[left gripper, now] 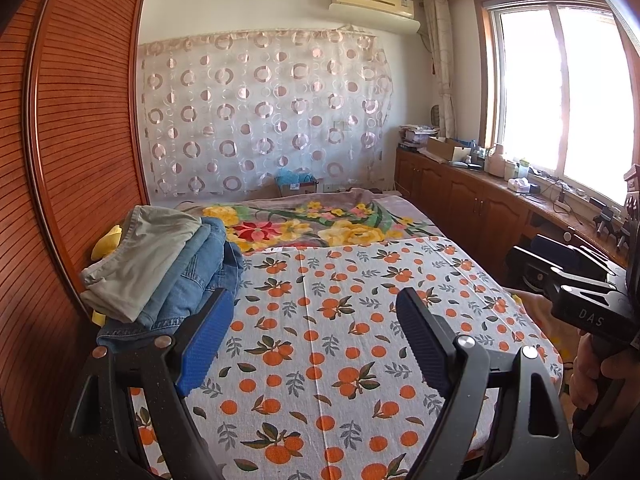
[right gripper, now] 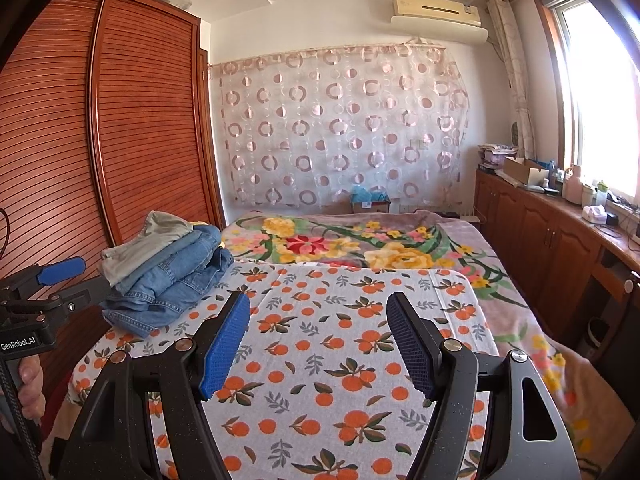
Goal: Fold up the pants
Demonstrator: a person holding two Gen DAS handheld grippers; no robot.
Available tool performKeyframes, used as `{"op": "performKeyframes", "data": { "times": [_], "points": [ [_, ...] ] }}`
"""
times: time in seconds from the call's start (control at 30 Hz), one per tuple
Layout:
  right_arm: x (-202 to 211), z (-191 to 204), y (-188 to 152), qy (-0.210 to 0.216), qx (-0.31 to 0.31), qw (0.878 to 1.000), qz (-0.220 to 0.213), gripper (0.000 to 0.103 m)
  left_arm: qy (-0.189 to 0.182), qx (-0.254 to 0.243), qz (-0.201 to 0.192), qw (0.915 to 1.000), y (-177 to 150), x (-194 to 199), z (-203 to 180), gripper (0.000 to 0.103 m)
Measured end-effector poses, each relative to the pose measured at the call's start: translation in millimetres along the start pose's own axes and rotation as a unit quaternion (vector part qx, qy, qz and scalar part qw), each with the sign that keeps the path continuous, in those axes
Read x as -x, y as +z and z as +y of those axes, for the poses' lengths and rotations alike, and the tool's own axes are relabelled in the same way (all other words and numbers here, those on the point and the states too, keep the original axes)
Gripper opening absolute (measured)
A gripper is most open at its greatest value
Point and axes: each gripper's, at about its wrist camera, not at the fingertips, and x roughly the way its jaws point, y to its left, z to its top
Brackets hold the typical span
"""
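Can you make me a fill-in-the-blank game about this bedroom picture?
1. The stack of folded pants sits on the ____ side of the bed.
2. The sheet under the tools is printed with ____.
3. The top pair in the stack is grey-green; the ones below are blue ____.
4. The right tool and the left tool are both ____ and hold nothing.

Missing words: left; oranges; denim; open

— How do we stand with our left gripper (left gripper: 316, 308)?
— Its jaws are spread wide with nothing between them, tilted gently downward.
— And our right gripper (right gripper: 318, 312)?
— The same: jaws well apart, nothing between the pads, angled slightly down. Our hand (right gripper: 30, 388) wraps the left handle, and fingers (left gripper: 592, 380) curl round the right one.
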Motion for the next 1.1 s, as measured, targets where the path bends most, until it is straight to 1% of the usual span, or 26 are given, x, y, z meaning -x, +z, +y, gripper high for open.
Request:
{"op": "performKeyframes", "data": {
  "times": [1.1],
  "points": [
    [0.3, -2.3, 0.0, 0.000, -0.002, 1.000, -0.002, 0.073, 0.000, 0.000, -0.001, 1.0000, 0.1, 0.4, -0.2, 0.084]
  ]
}}
